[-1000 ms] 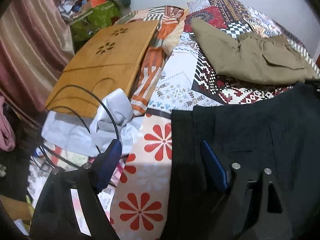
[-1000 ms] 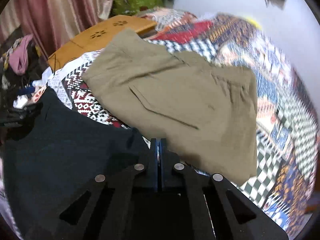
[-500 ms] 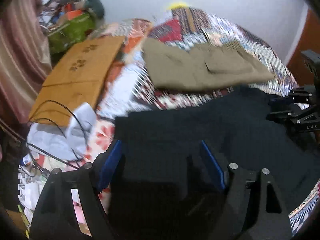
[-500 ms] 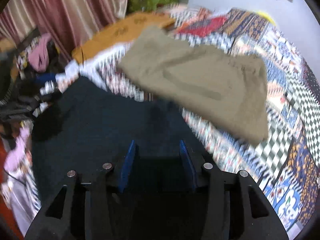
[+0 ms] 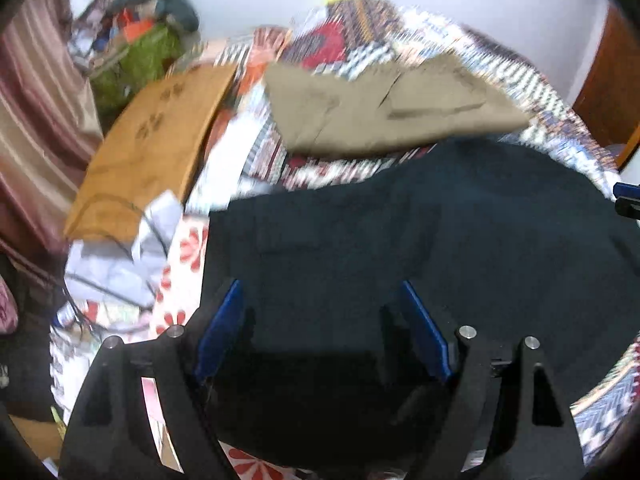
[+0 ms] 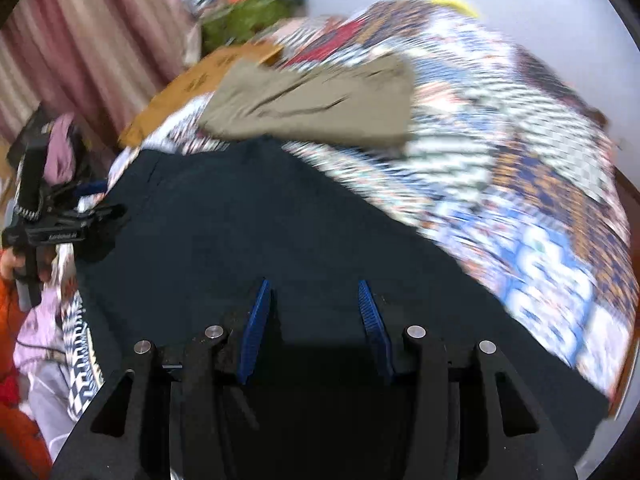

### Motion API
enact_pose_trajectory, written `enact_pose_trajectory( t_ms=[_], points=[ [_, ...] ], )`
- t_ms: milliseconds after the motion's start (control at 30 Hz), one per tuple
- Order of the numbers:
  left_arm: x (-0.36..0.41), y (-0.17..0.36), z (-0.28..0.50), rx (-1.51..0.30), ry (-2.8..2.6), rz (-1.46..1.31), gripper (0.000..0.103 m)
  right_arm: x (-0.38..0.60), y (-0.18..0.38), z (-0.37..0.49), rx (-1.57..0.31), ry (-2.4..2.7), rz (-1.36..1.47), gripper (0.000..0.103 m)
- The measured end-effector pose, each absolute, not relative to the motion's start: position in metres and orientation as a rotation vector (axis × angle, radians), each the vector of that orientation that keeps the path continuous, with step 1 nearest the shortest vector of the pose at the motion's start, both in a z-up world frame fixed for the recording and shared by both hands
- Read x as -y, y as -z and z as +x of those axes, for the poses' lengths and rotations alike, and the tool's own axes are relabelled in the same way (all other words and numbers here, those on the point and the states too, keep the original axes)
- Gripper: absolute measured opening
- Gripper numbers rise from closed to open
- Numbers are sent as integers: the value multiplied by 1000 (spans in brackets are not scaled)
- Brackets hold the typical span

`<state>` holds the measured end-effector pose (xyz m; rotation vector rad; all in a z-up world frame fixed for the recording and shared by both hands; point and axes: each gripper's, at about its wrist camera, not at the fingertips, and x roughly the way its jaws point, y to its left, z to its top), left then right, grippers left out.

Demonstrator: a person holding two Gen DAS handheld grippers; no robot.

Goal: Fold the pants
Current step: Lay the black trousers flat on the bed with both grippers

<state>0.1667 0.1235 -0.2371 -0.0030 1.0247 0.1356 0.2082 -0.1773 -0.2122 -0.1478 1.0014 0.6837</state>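
Dark navy pants [image 5: 440, 220] lie spread flat on the patterned bedspread [image 6: 520, 200], filling the near part of both views. My left gripper [image 5: 320, 286] hovers over their left part, open wide, with only flat cloth seen beneath its blue pads [image 5: 224, 320]. My right gripper [image 6: 313, 284] is open over the same dark pants [image 6: 240, 220], nothing pinched between its fingers. Each gripper shows in the other's view: the left gripper [image 6: 60, 224] at the left edge, the right gripper [image 5: 628, 196] at the right edge. Folded khaki pants [image 5: 380, 116] lie farther back.
A wooden lap board [image 5: 148, 148] leans at the bed's left, with white cloth and black cables [image 5: 116, 264] below it. A green bag [image 5: 136, 60] and clutter sit at the back left by the striped curtain [image 5: 32, 100]. A brown door [image 5: 608, 92] stands at the right.
The right gripper went from shut to open and drew back, so more dark pants show ahead. The left gripper shifted right and up, from the pants' left edge to above them.
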Motion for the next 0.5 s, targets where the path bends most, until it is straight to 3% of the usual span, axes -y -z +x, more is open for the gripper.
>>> enact_pose_trajectory(
  t_ms=[133,500],
  points=[
    [-87,202,174,-946,-71,30,80,247,184,196,-915,-535,-26,52],
    [59,170,206,-868,208,166,83,375,177,129,-858,-230,150,53]
  ],
)
